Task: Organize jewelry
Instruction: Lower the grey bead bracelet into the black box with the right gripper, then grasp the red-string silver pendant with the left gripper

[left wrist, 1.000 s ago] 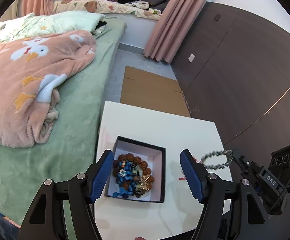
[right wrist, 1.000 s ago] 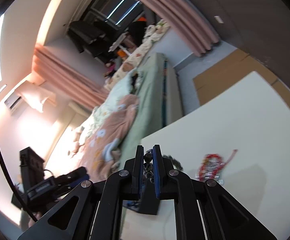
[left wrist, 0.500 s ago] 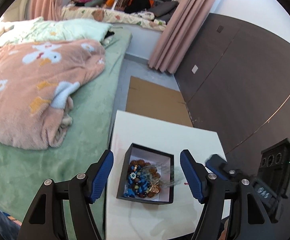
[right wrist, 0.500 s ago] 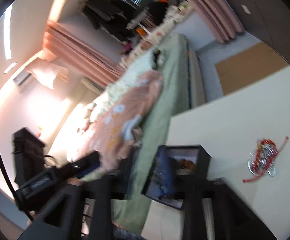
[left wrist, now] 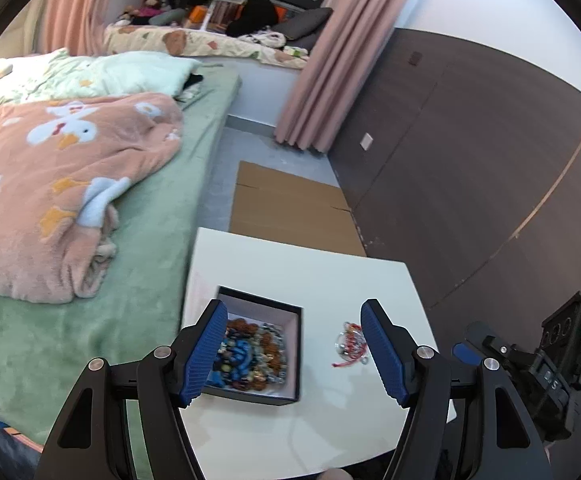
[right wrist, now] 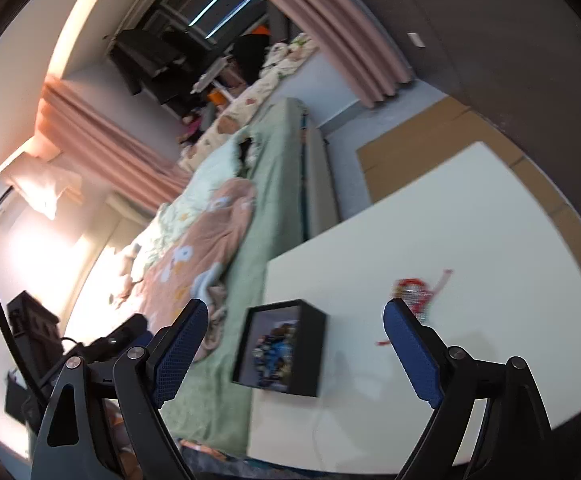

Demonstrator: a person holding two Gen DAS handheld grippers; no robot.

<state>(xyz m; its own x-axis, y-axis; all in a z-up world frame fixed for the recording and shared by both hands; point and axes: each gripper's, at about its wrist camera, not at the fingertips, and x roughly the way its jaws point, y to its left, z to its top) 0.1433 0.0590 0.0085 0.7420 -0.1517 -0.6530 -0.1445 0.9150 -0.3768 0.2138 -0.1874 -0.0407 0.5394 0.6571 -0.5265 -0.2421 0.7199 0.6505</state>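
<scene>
The grey bead bracelet has left the right hand-held gripper (right wrist: 292, 344), now spread empty like the left hand-held gripper (left wrist: 292, 346), joining the beads in the black box (left wrist: 259, 346) at lower centre, beside a red-corded piece (left wrist: 350, 346) on the white worktop (left wrist: 298, 264).

Fleecy peach blanket (left wrist: 62, 184), smooth matt white table (left wrist: 290, 264), flat brown cardboard (left wrist: 290, 208)

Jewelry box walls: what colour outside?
Black outside, pale inside; clearest in the left wrist view.
</scene>
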